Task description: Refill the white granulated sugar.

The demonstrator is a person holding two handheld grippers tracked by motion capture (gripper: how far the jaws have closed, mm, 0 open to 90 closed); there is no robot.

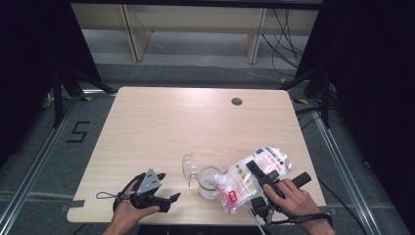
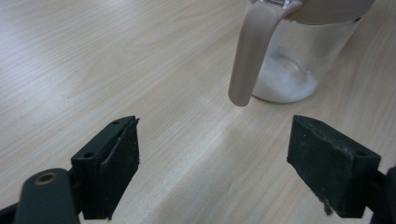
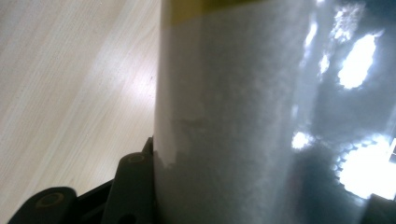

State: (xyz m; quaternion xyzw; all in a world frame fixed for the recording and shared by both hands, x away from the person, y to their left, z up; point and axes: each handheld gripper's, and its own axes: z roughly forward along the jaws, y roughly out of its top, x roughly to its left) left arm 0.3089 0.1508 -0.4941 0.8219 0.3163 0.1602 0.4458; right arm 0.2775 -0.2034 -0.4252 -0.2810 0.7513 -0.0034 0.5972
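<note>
From the high view there is one table (image 1: 147,127), one clear glass jar (image 1: 209,182) with its hinged lid (image 1: 189,166) flipped open to the left, one plastic bag (image 1: 252,176) of white grains with red print, and two grippers, each in a person's hand. The jar stands near the front edge of the table, between the two grippers. The bag is tilted over it, its lower end at the jar's mouth, its upper end raised toward the right. The right gripper (image 1: 262,176) lies across the bag's upper face, its hand just behind; the bag sits in its jaws. The left gripper (image 1: 166,188) rests low on the table, to the left of the jar and apart from it, jaws pointing right.

In the left gripper view, two black jaws stand wide apart with bare table between them and nothing held. The jar (image 2: 299,70) stands ahead of them, a little right of the middle of the gap, clear of both pads. One layer of white grains lies on its bottom. One pale, rounded strap or clasp (image 2: 250,56) hangs down its near side, its tip stopping above the table.

In the right gripper view, the bag (image 3: 243,121) stands right against the camera, white grains pressed behind glossy film, a yellow band at its top. One jaw shows at the lower left, tight against the bag's side; the other is hidden behind the bag. The jaws are partway open around the bag's bulk, gripping it.
</note>
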